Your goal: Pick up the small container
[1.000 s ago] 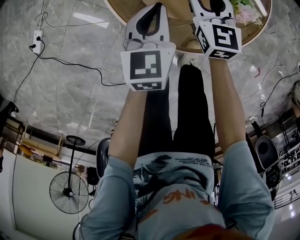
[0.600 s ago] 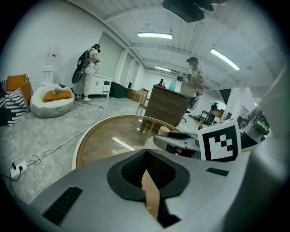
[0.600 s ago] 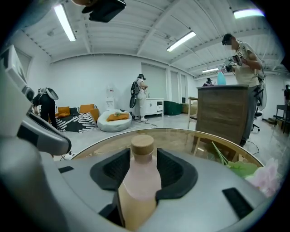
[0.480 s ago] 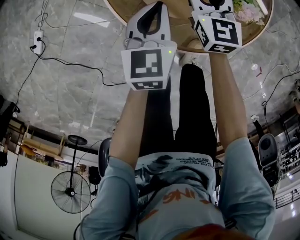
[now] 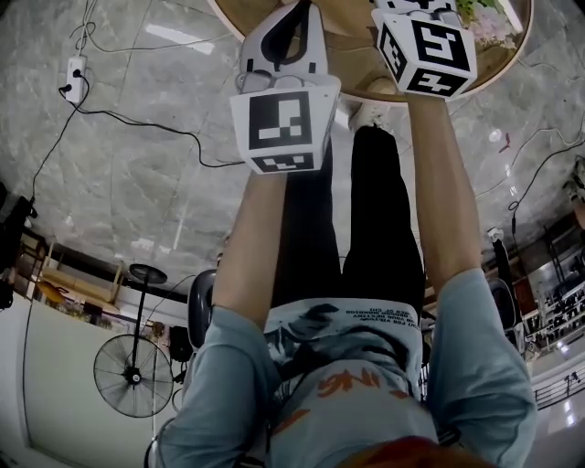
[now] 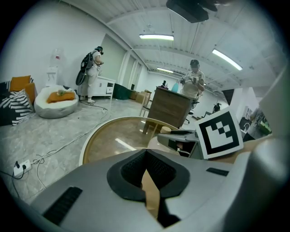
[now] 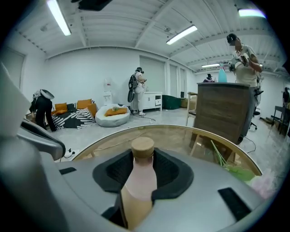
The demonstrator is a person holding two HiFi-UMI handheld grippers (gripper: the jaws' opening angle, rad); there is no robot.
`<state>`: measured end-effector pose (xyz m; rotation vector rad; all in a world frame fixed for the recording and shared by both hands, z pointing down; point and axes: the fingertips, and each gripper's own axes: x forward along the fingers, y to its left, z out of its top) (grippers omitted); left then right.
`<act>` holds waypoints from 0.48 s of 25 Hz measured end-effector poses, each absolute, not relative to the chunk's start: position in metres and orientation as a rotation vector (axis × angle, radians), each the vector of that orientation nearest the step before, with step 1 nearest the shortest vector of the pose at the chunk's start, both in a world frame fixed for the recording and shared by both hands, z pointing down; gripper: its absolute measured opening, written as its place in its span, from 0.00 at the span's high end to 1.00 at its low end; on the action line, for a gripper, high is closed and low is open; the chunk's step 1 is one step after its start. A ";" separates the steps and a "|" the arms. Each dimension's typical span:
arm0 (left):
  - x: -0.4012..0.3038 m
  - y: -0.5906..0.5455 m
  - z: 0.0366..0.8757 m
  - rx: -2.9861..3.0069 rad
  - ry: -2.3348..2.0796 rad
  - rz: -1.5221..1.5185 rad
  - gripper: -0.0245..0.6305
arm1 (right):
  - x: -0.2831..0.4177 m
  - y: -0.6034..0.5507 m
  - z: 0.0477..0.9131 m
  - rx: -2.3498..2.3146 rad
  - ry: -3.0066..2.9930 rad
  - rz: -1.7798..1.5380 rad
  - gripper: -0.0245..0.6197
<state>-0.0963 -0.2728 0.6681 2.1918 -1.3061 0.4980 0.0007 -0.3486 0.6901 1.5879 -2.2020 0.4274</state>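
Note:
The small container (image 7: 138, 181) is a pale pink bottle with a round wooden cap. It stands upright between the black pads of my right gripper (image 7: 141, 174), whose jaws are closing and touch its sides. Behind it lies the round glass-topped wooden table (image 7: 181, 136). My left gripper (image 6: 146, 156) hovers over the table's near edge with its tips together and nothing between them. In the head view the left gripper (image 5: 294, 14) reaches over the table (image 5: 347, 23). Only the right gripper's marker cube (image 5: 425, 50) shows there, and the bottle is hidden.
Green stems and pale flowers (image 7: 235, 170) lie on the table to the right of the bottle. A wooden cabinet (image 7: 224, 108) stands beyond it. A power strip and cables (image 5: 73, 73) cross the marble floor at the left. People stand far back in the room.
In the head view both grippers have shifted a little farther over the table, so the right gripper's cube sits higher in the frame.

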 end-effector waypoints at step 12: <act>-0.094 -0.262 0.624 2.177 -1.436 0.428 0.93 | 0.010 -0.324 0.641 1.507 -2.301 0.496 0.73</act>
